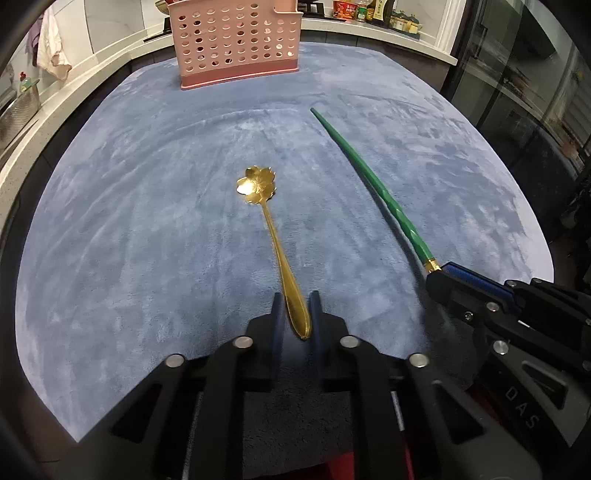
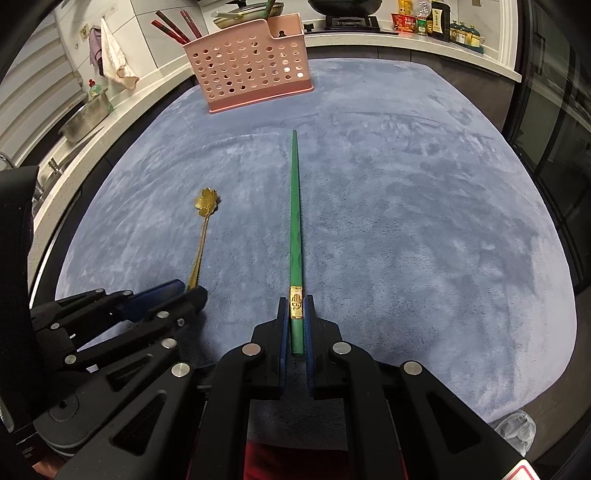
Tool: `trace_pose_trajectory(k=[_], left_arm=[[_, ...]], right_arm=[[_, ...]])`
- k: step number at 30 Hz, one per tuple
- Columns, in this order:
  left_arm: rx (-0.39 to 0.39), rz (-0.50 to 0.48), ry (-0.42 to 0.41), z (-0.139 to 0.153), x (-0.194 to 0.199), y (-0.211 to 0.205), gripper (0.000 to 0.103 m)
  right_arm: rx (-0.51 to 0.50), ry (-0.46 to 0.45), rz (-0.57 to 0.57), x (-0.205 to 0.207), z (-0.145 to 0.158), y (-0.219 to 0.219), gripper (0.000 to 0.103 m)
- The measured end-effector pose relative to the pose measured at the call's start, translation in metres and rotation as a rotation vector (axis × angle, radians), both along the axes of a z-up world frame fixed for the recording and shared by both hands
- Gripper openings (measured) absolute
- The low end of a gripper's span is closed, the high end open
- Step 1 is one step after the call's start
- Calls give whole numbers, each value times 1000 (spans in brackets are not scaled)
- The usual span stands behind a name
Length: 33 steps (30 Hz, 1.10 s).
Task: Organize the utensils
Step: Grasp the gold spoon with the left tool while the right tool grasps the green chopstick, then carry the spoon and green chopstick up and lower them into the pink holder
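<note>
A gold spoon [image 1: 275,240] with a flower-shaped bowl lies on the blue cloth, bowl pointing away. My left gripper [image 1: 296,301] is shut on the spoon's handle end; it also shows in the right wrist view [image 2: 190,290] with the spoon [image 2: 204,221]. A long green chopstick [image 2: 295,221] with a gold band points toward the pink perforated utensil basket [image 2: 255,66]. My right gripper [image 2: 296,306] is shut on its thick end. In the left wrist view the chopstick [image 1: 369,181] runs diagonally to the right gripper [image 1: 441,271], and the basket [image 1: 236,40] stands at the far edge.
The blue cloth [image 2: 424,221] covers the table. Dark red chopsticks [image 2: 173,26] stick out of the basket. A white counter [image 2: 406,40] behind holds bottles and cookware. A metal colander [image 2: 83,118] sits on the left counter. A crumpled plastic bag [image 2: 517,428] lies at the table's near right edge.
</note>
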<state>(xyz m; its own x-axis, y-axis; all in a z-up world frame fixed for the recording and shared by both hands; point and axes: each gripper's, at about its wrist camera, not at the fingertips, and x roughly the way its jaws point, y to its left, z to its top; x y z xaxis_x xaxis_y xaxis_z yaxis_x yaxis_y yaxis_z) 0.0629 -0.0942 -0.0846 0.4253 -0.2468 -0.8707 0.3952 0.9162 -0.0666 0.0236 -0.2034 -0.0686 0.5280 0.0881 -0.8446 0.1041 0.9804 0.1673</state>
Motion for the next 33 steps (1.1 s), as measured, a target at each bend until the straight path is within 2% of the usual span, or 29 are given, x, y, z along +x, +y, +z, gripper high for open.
trace_pose_trajectory(k=[8,14,15,33], left_arm=[[-49,8,-19,10,0,8,9],[-88,44,-51,31,3,18,7],[-96,52,-59,36,5,20,3],[-168,121,-165,110,45,48,1]], right_arm=[[-2,-6,3,0,1,1,7],[5,-30,2,1,13,0,7],[8,-37,2,1,16,0,7],[15,-263,-15,27,116,-17,7]])
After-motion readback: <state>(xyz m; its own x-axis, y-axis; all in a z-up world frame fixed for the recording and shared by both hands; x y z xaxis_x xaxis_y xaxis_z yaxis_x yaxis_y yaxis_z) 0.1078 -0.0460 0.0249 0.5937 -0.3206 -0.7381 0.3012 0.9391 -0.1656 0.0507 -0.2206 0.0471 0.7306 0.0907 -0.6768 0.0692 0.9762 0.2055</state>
